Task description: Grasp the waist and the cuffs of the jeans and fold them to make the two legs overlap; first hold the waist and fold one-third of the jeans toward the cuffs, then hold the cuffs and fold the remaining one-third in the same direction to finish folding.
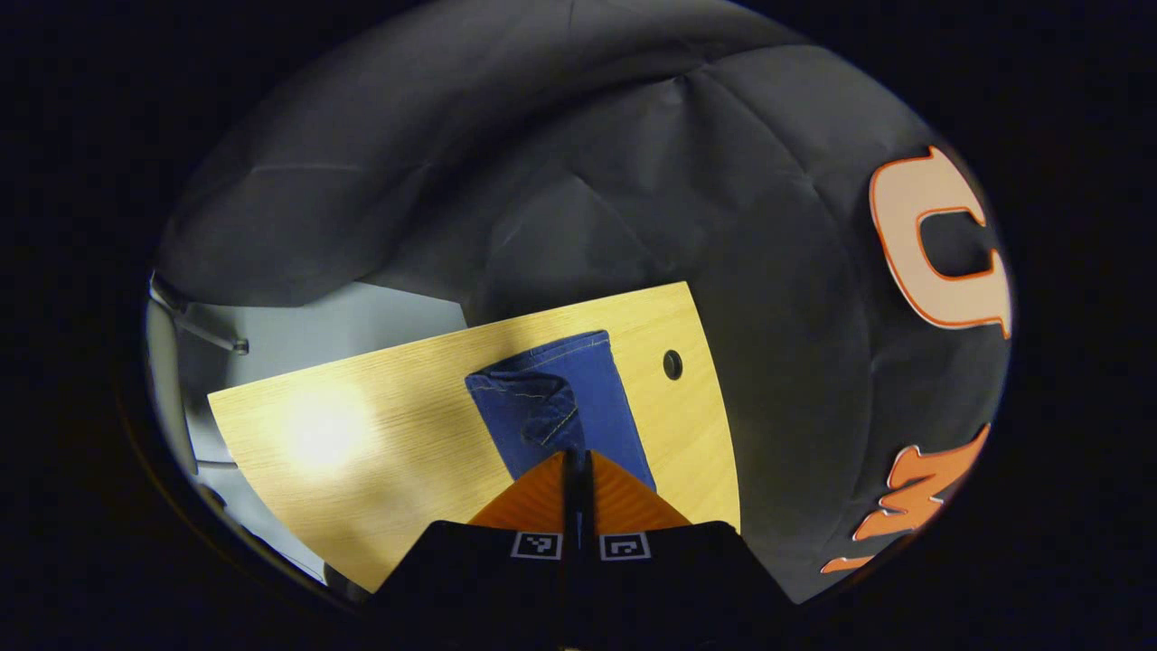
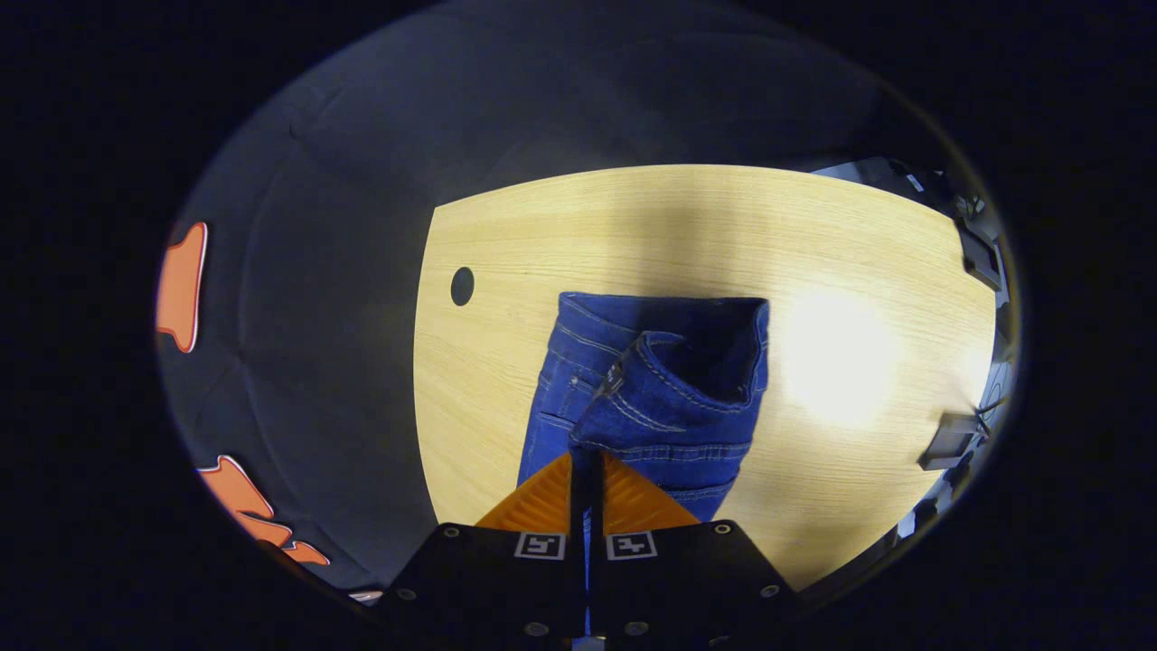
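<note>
We see both the left gripper [image 1: 577,461] and right gripper [image 2: 586,463] pinched closed on the jeans [image 2: 651,389], lying on the wooden table [image 2: 687,226] beside its round hole [image 2: 462,286].

Blue jeans [image 2: 651,389] lie folded on the table, waist end bunched.

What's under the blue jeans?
The jeans lie on a wooden table, whose bare top shows all around them, with a small dark hole off to one side. Whatever sits directly beneath the bunched denim is covered.
</note>
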The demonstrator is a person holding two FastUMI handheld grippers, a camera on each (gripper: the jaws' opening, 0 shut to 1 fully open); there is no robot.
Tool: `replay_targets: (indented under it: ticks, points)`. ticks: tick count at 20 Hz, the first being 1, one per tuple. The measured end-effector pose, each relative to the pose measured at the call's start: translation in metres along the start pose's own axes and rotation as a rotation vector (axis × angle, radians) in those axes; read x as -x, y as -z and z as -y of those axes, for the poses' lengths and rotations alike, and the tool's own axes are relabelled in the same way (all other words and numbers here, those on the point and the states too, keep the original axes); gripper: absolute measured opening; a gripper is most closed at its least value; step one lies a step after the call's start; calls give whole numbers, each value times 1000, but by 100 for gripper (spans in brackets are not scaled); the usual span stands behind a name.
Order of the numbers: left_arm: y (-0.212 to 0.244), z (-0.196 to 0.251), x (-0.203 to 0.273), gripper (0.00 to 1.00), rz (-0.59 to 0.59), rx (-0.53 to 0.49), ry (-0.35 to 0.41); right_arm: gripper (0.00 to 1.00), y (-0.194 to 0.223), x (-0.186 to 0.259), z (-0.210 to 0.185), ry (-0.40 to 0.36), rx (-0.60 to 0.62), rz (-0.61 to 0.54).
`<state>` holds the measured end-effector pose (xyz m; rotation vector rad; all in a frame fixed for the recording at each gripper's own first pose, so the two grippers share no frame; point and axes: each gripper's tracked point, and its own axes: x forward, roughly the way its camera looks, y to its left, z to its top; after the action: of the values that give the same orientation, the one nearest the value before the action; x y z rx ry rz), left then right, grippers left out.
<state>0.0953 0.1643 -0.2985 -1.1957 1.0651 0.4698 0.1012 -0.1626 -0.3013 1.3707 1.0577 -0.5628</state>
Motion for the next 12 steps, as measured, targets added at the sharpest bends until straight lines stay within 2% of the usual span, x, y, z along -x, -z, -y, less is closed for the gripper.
replay_targets:
  ticks: [1, 2, 4, 6, 9, 10, 11, 12]
  points:
    - [-2, 1, -15, 0, -11, 28, -24, 2, -1, -9, -4, 11, -4, -13]
    - [-5, 10, -33, 0, -26, 33, -16, 2, -2, -17, -10, 25, -17, -17]
    - [3, 14, -65, 1, -74, -52, -67, 2, -2, -38, -18, 57, -32, -36]
    - [3, 26, -92, 1, -101, -153, -85, 2, 1, -56, -35, 53, -64, -57]
    - [7, 46, -112, 2, -130, -268, -56, 3, 8, -73, -58, 29, -40, -88]
    - [8, 48, -116, 1, -129, -286, -50, 2, 8, -74, -59, 32, -25, -84]
    - [7, 54, -120, 4, -125, -301, -28, 2, 7, -75, -59, 40, -18, -79]
    - [3, 57, -118, 1, -112, -315, -13, 2, 8, -73, -58, 39, -16, -79]
